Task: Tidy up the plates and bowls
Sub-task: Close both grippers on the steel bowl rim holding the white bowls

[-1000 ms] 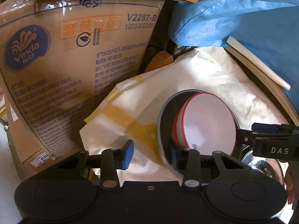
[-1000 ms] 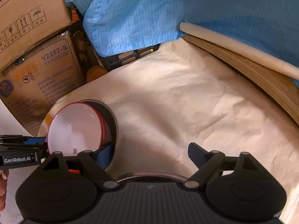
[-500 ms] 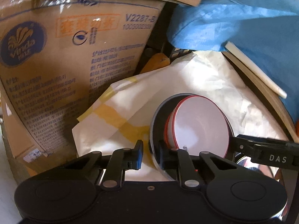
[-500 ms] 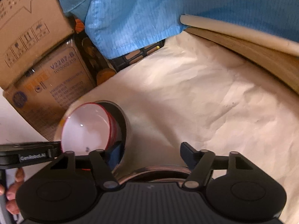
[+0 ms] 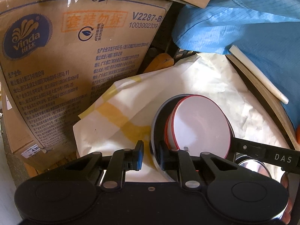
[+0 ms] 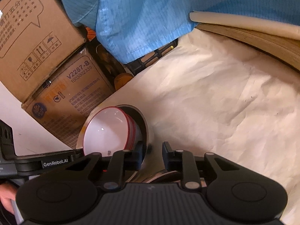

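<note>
A: What fills the scene, biggest things first?

B: Ahead of both tongs, a wide cream paper sheet [image 6: 215, 103] covers the work surface. Beyond it, to the left of the tongs, stand stacked cardboard boxes [image 5: 75, 56], with blue fabric [image 6: 150, 18] hanging at the back.

A: And the dishes?

B: A grey outer bowl [image 5: 156, 123] is tipped on its side, with red-rimmed white bowls [image 5: 200, 127] nested inside. The stack sits between the two tools. Just under the right one, a shiny metal dish [image 5: 251, 166] shows in part.

A: How do the tongs stand?

B: The left gripper [image 5: 151, 155] is narrowed onto the grey bowl's rim, one finger outside the wall and one inside. The right gripper [image 6: 153, 155] is also narrow at the opposite rim: its left finger is inside, the other outside and apparently a little off the wall, so I cannot tell whether it truly pinches.

A: How should this step be done well?

B: Judging from the tilt, the nested bowls could slide out. Both pinches should be firm, and the stack should be levelled slowly, mouth upward, before it is set down.
</note>
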Motion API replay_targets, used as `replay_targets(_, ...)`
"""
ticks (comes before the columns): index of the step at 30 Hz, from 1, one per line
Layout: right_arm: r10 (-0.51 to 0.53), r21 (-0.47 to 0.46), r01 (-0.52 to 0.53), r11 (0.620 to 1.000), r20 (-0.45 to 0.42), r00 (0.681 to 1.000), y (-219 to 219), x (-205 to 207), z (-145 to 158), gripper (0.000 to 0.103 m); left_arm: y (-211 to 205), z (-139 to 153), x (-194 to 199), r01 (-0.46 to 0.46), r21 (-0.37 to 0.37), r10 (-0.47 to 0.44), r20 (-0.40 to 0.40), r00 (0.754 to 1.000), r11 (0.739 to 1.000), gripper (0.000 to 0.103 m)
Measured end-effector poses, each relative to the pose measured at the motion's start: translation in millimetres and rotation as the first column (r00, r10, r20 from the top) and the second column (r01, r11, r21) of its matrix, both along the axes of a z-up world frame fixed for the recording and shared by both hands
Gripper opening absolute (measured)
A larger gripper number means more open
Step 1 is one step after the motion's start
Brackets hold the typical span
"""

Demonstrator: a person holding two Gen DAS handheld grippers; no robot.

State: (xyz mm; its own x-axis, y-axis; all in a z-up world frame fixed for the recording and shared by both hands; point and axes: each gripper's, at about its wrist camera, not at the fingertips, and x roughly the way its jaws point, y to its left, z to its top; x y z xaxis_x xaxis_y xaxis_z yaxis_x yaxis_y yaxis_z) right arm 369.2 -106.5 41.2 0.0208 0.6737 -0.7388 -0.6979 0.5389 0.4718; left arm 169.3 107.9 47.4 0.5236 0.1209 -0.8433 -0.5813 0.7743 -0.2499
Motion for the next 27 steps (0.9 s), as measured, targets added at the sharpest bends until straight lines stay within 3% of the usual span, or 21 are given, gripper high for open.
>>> replay_targets(3,0.001,0.027,0.0,1.0,-0.04,0.999,-1.5,2.2,-0.9,0.017,-0.9,-0.2,0.7,0.009,0.001,-0.009,-0.001,1.0,1.0,0.013)
replay_targets(11,-0.024,0.052,0.029,0.998,-0.1,0.995,-4.8,8.6,-7.1,0.017,-1.6,-0.1,2.3,0.02,-0.004,-0.02,-0.005,1.0,1.0,0.011)
replay_targets(27,-0.061,0.086,0.07,0.994,-0.111,0.992,-14.1,12.6,-2.5,0.018,0.6,-0.6,7.9,0.027,-0.043,-0.026,0.008,1.0,0.999,0.01)
